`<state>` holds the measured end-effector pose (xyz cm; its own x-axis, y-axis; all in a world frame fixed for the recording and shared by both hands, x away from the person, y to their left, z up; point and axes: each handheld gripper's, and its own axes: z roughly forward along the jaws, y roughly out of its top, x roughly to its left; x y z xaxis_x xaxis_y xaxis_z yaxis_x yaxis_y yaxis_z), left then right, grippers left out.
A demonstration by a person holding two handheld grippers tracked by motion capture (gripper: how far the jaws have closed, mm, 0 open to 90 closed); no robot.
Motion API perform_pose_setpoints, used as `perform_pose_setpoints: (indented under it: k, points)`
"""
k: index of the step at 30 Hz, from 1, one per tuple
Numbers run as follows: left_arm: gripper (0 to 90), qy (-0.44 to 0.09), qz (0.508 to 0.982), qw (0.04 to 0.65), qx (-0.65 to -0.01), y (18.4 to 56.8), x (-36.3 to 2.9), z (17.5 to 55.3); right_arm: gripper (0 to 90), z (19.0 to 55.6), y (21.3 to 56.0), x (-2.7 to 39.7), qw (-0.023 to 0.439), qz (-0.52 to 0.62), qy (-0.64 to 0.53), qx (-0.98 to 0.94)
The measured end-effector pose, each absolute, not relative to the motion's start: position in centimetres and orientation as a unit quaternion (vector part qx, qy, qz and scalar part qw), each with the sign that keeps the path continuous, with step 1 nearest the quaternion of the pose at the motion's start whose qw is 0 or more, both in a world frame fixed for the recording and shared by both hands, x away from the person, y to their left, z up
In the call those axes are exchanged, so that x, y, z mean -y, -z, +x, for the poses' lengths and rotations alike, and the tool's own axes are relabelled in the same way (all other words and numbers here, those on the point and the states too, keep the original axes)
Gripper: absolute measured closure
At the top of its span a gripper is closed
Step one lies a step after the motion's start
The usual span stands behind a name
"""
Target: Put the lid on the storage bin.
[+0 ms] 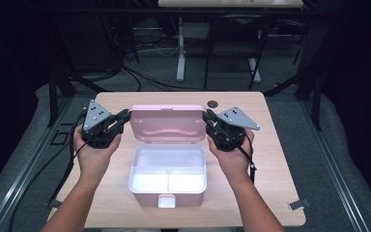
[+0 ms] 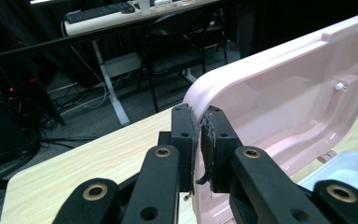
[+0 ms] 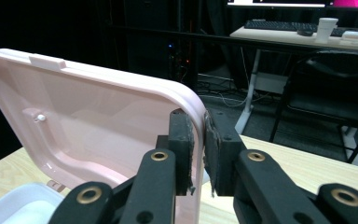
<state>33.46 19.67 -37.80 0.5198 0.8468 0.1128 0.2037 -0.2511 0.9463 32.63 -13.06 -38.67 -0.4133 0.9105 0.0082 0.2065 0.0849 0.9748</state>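
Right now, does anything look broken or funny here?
The box and its lid look fine. The odd bit is the grey padding on both grippers' jaws: it looks frayed and peeling at the edges where the left gripper and right gripper pinch the lid's rim.

left gripper (image 1: 124, 116): black body; a grey three-cornered plate on top with small dark holes.
right gripper (image 1: 207, 116): black body; the same grey three-cornered plate, with small dark holes.
cables: a thin black cable (image 1: 72, 145) trails from the left gripper; another black cable (image 1: 247, 157) trails from the right gripper.
jaws, left gripper view: two black blocks on black link bars; brass-coloured rings sit in the joints; the grey pads (image 2: 207, 140) are worn and frayed.
jaws, right gripper view: the same black bars with brass-coloured rings; the grey pads (image 3: 208, 140) have ragged edges.
forearms: bare, no sleeves in view.
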Motion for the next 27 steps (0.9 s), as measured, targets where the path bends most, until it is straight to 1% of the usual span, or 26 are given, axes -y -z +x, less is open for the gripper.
perform_pose_setpoints:
  k: [4,11,20,27]
  points:
    - [83.0,-0.311,0.718,0.507,-0.362,38.0,-20.2,33.3,80.5,32.2,38.7,13.1,0.336,0.418,-0.528,-0.658]
    - [81.8,-0.31,0.718,0.512,-0.356,38.1,-20.3,32.3,78.9,31.2,38.8,12.9,0.341,0.411,-0.532,-0.657]
    - [79.8,-0.31,0.721,0.511,-0.35,38.1,-20.3,31.4,77.1,30.2,38.9,13.0,0.338,0.407,-0.53,-0.663]
    - [79.1,-0.313,0.729,0.503,-0.342,38.1,-20.4,30.5,76.5,29.5,39.1,13.0,0.338,0.402,-0.532,-0.664]
